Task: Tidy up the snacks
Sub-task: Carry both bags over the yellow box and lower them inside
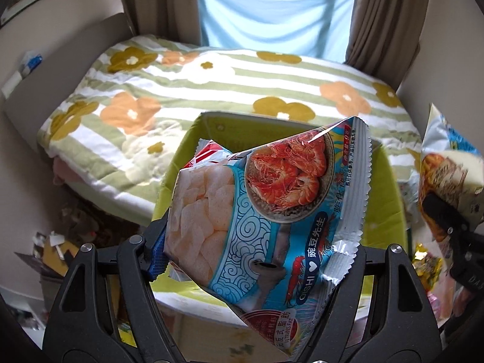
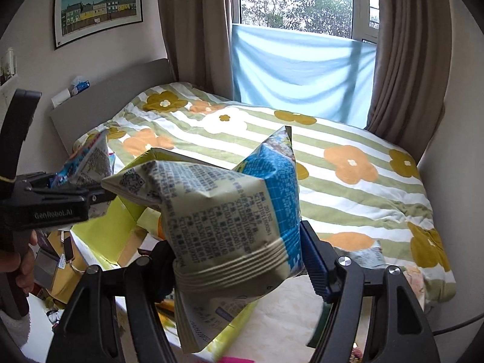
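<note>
Home bedroom: flowered bed (image 2: 332,163), curtains (image 2: 193,30), framed picture (image 2: 98,7).

A bed (image 2: 348,181) is covered by a green-and-white striped quilt (image 1: 187,90) printed with orange and mustard flowers. A grey headboard (image 2: 121,90) is set against a cream wall (image 2: 36,69), on which a framed picture of coloured houses (image 2: 98,7) is hung. The window (image 2: 296,0) is flanked by brown curtains (image 2: 405,51), its lower part screened by pale blue cloth (image 2: 302,69). Daylight and trees are seen through the glass.
</note>
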`<state>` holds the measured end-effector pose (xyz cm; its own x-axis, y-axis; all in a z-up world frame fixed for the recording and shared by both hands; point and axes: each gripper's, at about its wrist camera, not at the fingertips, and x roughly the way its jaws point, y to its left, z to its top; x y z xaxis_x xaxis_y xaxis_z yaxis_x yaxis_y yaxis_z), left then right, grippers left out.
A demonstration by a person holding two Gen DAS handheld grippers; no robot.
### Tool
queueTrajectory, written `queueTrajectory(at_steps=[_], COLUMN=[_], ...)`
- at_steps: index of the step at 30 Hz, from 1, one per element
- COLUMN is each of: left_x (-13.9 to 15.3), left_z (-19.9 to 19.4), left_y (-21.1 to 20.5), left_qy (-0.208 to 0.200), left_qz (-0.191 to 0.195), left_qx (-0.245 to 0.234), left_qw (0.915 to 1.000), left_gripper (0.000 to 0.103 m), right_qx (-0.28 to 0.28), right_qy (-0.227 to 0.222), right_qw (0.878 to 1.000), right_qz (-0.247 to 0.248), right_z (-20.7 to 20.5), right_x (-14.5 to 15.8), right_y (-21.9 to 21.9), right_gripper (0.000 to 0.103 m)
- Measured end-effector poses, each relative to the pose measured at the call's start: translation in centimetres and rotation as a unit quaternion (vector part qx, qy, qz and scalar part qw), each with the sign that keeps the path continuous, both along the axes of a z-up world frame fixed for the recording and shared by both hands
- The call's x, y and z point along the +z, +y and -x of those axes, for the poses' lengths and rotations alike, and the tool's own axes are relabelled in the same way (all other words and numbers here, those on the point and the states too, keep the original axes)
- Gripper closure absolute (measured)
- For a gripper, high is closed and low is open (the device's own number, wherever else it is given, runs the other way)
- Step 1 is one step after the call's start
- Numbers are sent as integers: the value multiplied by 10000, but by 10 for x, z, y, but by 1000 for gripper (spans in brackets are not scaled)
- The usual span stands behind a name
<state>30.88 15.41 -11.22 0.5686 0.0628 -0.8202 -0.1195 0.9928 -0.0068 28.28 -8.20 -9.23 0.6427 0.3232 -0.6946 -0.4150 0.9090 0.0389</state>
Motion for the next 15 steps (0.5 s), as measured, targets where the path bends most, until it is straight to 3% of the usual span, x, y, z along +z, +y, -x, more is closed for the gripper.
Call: queueTrajectory(at_steps=[8,11,13,15], left_x=[-45,-54,-57,-61], left_z=[-11,-9,-8,-5], left_y=[7,4,1,1], left_qy=[402,399,444,450], left_qz=[-164,-327,-480,-537], left_qx=[-581,-733,-732,-754], left_qw=[9974,9960,9952,9947], left_gripper=[30,21,0,0], right_qx=[-190,-231,-273,-300], right_qy=[466,602,665,748], right_qw=[9987,9979,9974,9967], right_qz=[61,92,110,60], right_z=[-16,-19,-22,-27], right_x=[-27,-35,-39,-43], right_y=[39,44,45,43], right_gripper=[36,36,36,36])
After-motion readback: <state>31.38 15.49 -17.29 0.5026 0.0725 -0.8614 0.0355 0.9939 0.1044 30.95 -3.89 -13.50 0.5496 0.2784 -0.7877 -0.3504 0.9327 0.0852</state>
